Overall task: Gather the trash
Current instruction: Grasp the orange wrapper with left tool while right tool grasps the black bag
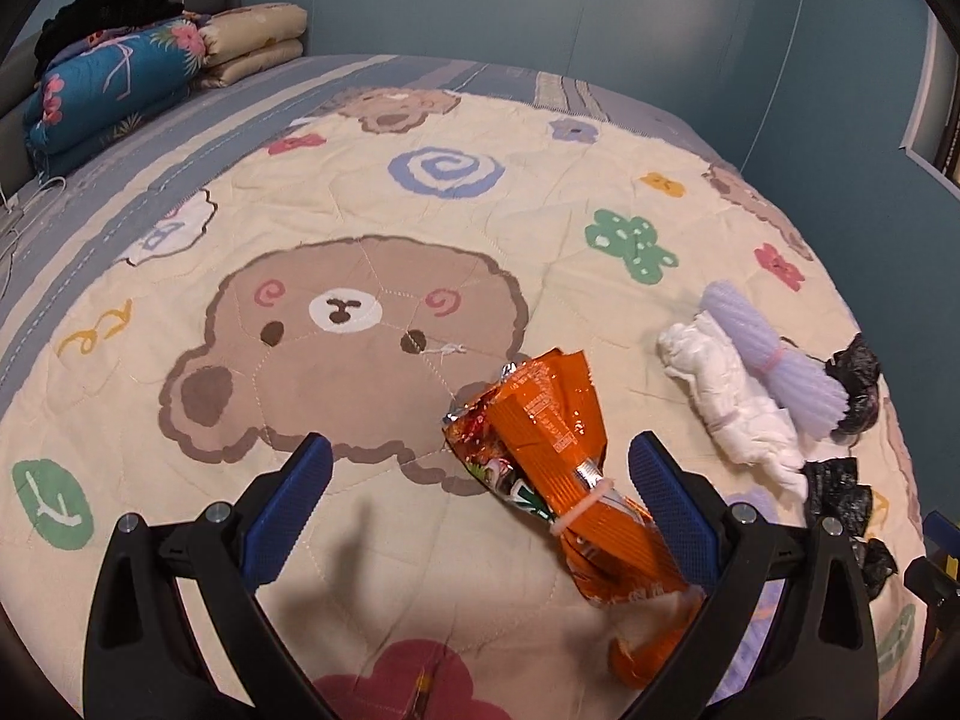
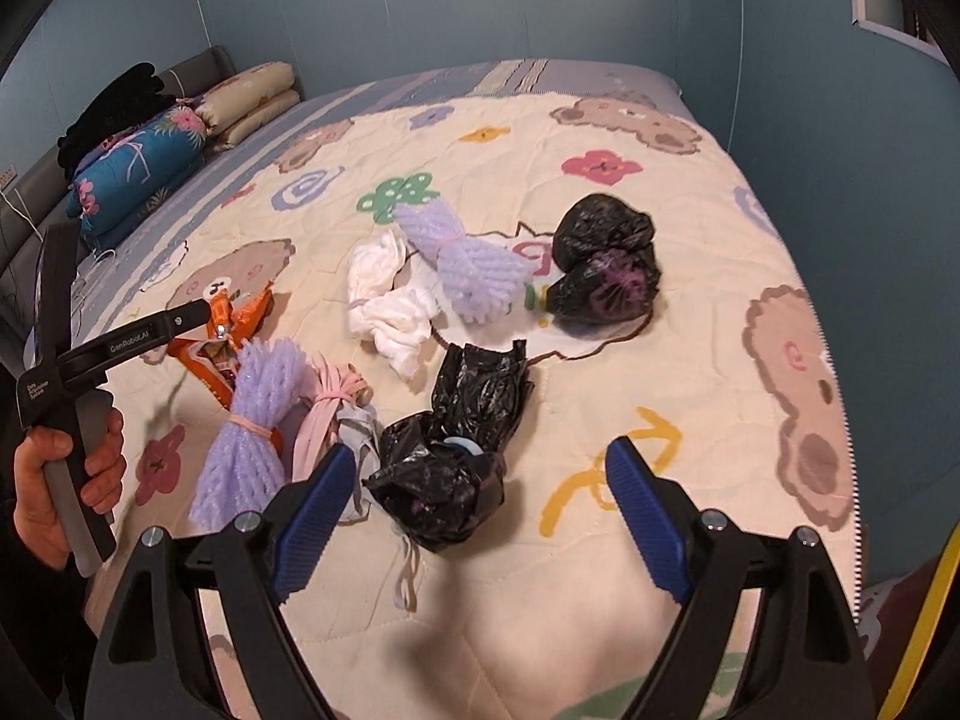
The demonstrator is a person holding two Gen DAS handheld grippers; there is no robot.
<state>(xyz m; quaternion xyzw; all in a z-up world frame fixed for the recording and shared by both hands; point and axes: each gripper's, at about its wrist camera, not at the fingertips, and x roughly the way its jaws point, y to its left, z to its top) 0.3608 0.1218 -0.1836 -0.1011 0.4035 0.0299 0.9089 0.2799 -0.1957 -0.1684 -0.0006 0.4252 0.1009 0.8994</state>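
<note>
Trash lies scattered on a bear-print quilt (image 1: pixel 360 192). My left gripper (image 1: pixel 480 498) is open and tilted down over an orange snack wrapper (image 1: pixel 558 438), which is tied with a rubber band and lies between the fingers, close to the right one. My right gripper (image 2: pixel 480 480) is open above a crumpled black plastic bag (image 2: pixel 444 480) that sits near its left finger. Beyond lie a second black bag (image 2: pixel 606 264), white crumpled tissue (image 2: pixel 390 300), two purple foam nets (image 2: pixel 258 426) (image 2: pixel 462 264) and pink and grey bands (image 2: pixel 336 414). The wrapper (image 2: pixel 222 336) also shows in the right wrist view.
A person's hand (image 2: pixel 60 468) grips the left gripper's handle at the left of the right wrist view. Folded floral bedding (image 1: pixel 114 84), beige pillows (image 1: pixel 258 36) and dark clothing (image 1: pixel 114 6) sit at the head of the bed. Blue walls (image 2: pixel 840 120) run close along the bed's far and right edges.
</note>
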